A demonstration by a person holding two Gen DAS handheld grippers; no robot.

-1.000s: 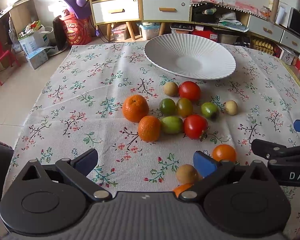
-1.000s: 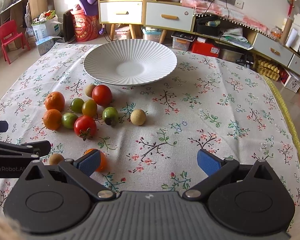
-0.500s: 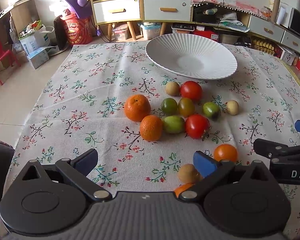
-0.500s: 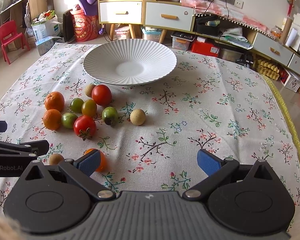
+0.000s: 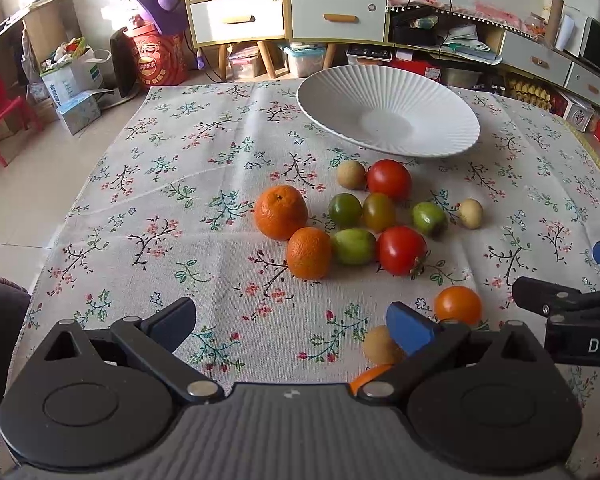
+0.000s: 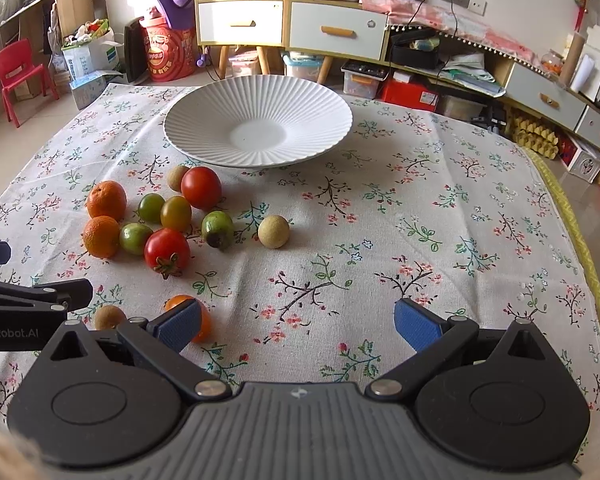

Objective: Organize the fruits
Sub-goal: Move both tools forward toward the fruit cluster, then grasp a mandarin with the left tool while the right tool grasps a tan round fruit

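Floral cloth covers the table, with the white plate empty at its far side. Both my left gripper and right gripper are spread wide, holding nothing. Fruit lies ahead of the left; one orange piece hides under its finger.

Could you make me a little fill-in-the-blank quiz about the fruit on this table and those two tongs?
1. The white plate holds ___ fruit.
2. Both the left tongs and the right tongs are ___.
3. The number of large red tomatoes on the cloth is ___.
4. The two oranges lie on the ___ edge of the fruit cluster.

Missing words: no; open; two; left
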